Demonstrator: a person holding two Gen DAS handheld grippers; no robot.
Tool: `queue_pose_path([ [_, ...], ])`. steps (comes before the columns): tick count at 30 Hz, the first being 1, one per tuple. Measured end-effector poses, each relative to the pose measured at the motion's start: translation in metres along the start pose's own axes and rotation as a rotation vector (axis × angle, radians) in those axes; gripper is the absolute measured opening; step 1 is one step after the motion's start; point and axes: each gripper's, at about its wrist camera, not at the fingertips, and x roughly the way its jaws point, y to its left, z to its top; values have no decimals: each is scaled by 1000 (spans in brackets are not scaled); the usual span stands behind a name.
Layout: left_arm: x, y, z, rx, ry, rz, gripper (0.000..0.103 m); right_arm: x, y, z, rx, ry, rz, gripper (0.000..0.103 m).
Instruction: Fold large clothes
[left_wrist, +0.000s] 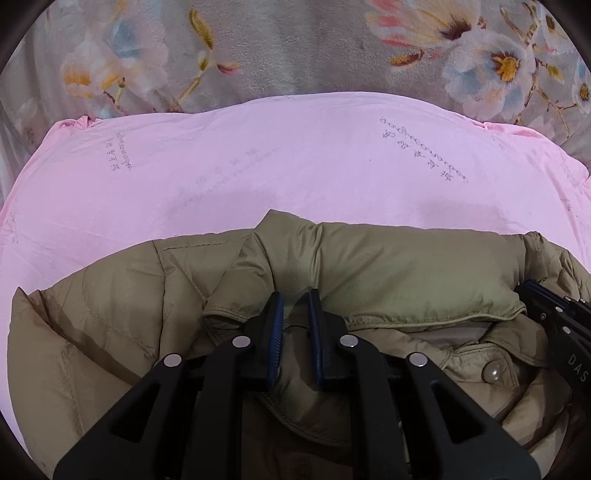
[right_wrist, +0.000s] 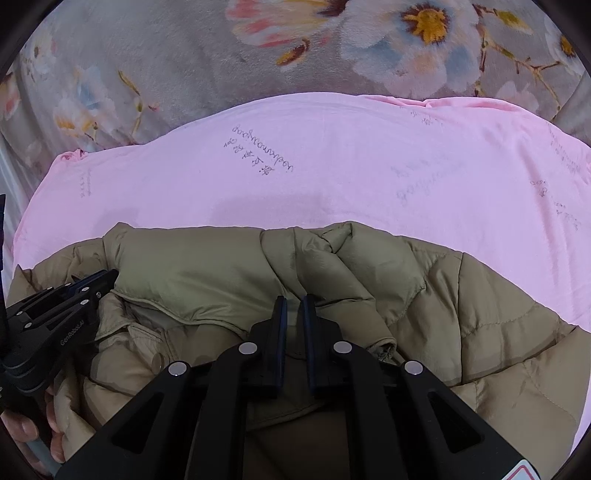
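A khaki quilted jacket (left_wrist: 388, 266) lies bunched on a pink sheet (left_wrist: 258, 166), its collar and a clear snap button (left_wrist: 493, 370) facing up. My left gripper (left_wrist: 295, 295) is shut on a fold of the jacket near the collar, with fabric pinched between the blue pads. In the right wrist view the same jacket (right_wrist: 207, 273) fills the lower half, and my right gripper (right_wrist: 293, 300) is shut on another fold of it. Each gripper shows at the edge of the other's view: the right gripper (left_wrist: 550, 314), the left gripper (right_wrist: 77, 291).
The pink sheet (right_wrist: 369, 166) with faint printed writing lies over a grey floral blanket (left_wrist: 295, 44) that extends behind it. A person's hand (right_wrist: 26, 432) holds the left gripper's handle at the lower left of the right wrist view.
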Motion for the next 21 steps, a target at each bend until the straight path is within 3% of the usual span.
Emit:
queue_pose_path([
  [6, -2, -4, 1, 18, 1, 40, 13, -5, -13, -1, 76, 6, 80, 7],
  [8, -19, -1, -5, 24, 12, 55, 15, -25, -14, -9, 101, 18, 45, 8],
  [9, -34, 4, -11, 19, 16, 40, 25, -44, -14, -17, 111, 4, 44, 15],
  [10, -48, 8, -18, 15, 11, 19, 34, -67, -13, -31, 107, -4, 59, 26],
  [11, -70, 16, -31, 13, -4, -8, 58, -86, -13, -45, 94, -3, 77, 30],
  [12, -87, 24, -43, 11, -18, -23, 69, -102, -14, -60, 82, 2, 93, 30],
  [14, -121, 42, -75, 19, -28, -57, 70, -135, -19, -98, 58, 11, 98, 32],
  [18, -169, 89, -149, -24, 29, -68, 70, -203, -45, -183, 85, 27, 95, 46],
  [21, -197, 120, -194, -77, 41, -26, 71, -252, -68, -242, 163, 14, 95, 59],
])
